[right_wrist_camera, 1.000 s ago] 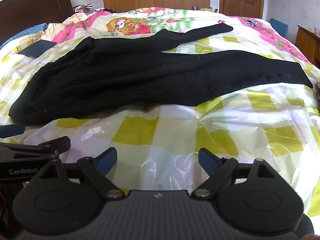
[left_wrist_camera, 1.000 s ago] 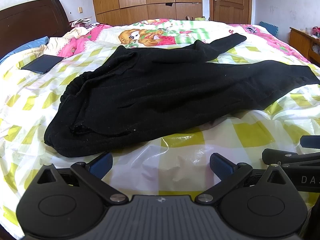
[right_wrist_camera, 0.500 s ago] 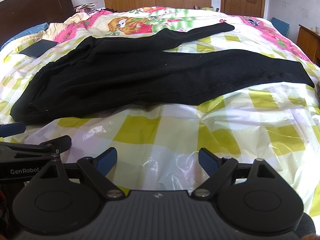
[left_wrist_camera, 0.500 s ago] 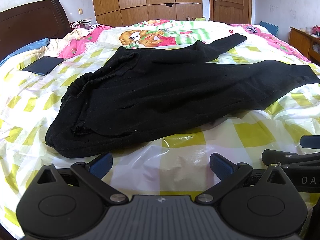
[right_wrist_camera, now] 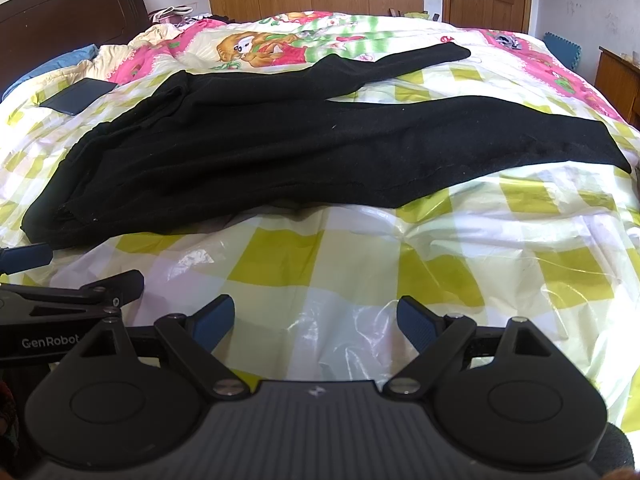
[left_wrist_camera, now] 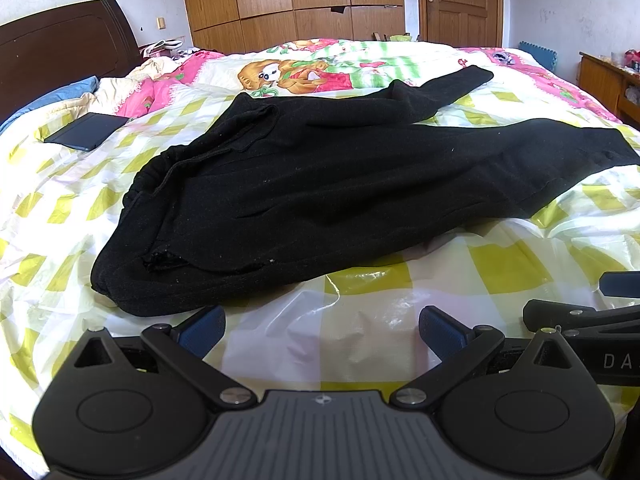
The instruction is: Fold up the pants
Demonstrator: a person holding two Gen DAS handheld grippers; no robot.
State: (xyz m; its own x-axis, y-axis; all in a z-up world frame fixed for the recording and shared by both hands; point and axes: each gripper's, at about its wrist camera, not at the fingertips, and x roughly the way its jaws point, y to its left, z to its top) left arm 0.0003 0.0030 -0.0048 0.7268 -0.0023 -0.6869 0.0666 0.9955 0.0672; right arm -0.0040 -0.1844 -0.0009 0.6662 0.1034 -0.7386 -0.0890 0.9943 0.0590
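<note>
Black pants [left_wrist_camera: 320, 184] lie spread on the bed, waistband to the left, two legs splayed toward the right. The same pants [right_wrist_camera: 280, 148] fill the middle of the right wrist view. My left gripper [left_wrist_camera: 322, 326] is open, hovering over the plastic sheet just short of the waistband's near corner. My right gripper [right_wrist_camera: 316, 318] is open too, a short way before the near leg's lower edge. Nothing is held between either pair of fingers. Each gripper shows at the edge of the other's view.
A yellow-checked plastic sheet [left_wrist_camera: 500, 264] covers the bed over a cartoon quilt [left_wrist_camera: 304, 72]. A dark flat book or tablet [left_wrist_camera: 86, 131] lies far left. A dark headboard [left_wrist_camera: 60, 52] is at the left, a wooden cabinet [left_wrist_camera: 604, 80] at the right, wardrobes and a door behind.
Both grippers have crept slightly forward and left toward the pants. The pants have not moved and both grippers stay open.
</note>
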